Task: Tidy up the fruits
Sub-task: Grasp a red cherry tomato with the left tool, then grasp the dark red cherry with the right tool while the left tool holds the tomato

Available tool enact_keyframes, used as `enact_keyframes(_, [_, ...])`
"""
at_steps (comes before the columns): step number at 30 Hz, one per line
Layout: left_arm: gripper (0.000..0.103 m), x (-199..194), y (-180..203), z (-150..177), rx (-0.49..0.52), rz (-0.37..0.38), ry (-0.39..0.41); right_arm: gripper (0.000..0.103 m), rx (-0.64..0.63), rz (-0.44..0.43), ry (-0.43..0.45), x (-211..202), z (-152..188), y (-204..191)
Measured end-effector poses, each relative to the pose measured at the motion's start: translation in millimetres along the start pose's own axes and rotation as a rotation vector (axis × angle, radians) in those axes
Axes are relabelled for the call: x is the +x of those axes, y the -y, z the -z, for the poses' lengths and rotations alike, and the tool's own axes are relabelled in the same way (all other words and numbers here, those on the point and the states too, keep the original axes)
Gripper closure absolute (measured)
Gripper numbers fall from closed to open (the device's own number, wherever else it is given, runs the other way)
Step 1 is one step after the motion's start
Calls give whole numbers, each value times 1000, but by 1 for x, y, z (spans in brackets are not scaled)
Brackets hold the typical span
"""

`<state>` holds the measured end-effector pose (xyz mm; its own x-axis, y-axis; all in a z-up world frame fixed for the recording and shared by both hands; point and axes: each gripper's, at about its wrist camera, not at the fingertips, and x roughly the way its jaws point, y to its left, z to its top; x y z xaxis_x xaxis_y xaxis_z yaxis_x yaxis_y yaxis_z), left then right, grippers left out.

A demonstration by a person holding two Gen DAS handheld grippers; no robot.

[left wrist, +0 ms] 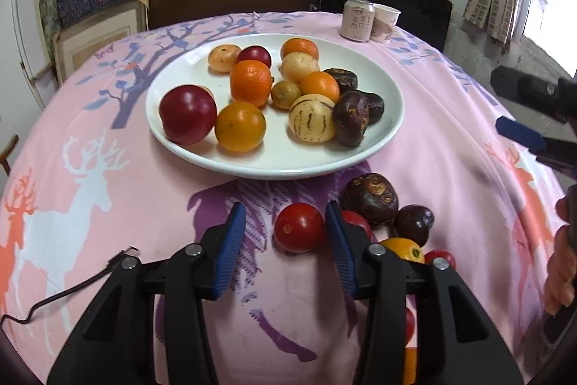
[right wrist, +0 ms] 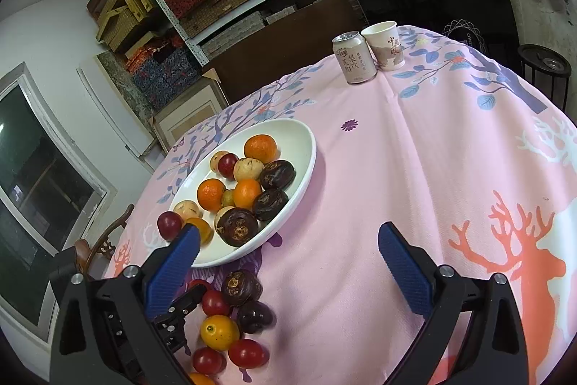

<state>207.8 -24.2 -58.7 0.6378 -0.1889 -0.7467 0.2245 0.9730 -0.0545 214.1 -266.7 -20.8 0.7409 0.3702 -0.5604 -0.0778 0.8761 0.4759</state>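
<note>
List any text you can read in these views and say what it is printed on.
"梨饮" and "菜阳": that is my best reading of the large characters on the can; the first one is uncertain, and the smaller print beside them is too blurred.
"中国风": red characters on the paper cup.
A pale logo with lettering on the dark panel behind the table is too small to read.
No other text is legible.

Pink tablecloth [left wrist: 108,222]; plate [left wrist: 252,165], can [left wrist: 357,18], cup [left wrist: 386,22], loose fruits [right wrist: 220,331].

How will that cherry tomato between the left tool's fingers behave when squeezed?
The cherry tomato looks round and glossy, so it may slip or roll from the open left tool. Probably soft-skinned: close gently. Neighbouring fruit on its right may get nudged.
</note>
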Motion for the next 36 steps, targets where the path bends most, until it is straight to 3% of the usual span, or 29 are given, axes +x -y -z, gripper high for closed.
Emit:
enact_keyframes(4, [75,0,3,1,13,26,-6,3,-4,6,-3,1,0,0])
enact_keyframes(10, [75,1,-1,4,1,31,-26,3,-3,9,-8,1,1,2])
enact_keyframes(11, [73,3,-4,3,-11,38,-38,3,-4,9,-10,2,1,1])
enact_keyframes(13, [52,8,-11,3,-47,19,-56,3,-11,9,-20,4,1,0])
enact_keyframes(14, [51,10,-17,3,-81,30,-72,3,-14,9,-21,4,1,-1])
enact_keyframes(15, [52,10,-19,2,-89,40,-74,3,-20,10,-20,4,1,-2])
enact_keyframes(18, [75,8,-12,3,-57,68,-71,3,-34,16,-19,5,2,-4])
enact_keyframes(22, [75,4,-4,4,-19,17,-54,3,-61,29,-42,9,4,-8])
enact_keyframes(26, [75,-18,-25,-1,-88,-82,42,3,-131,69,-94,19,9,-16])
enact_keyframes(30, [75,-19,-46,-5,-180,-82,36,3,-250,128,-203,41,27,-30])
enact_keyframes(36, [75,-18,-40,-6,-153,-73,27,3,-286,174,-273,54,36,-29])
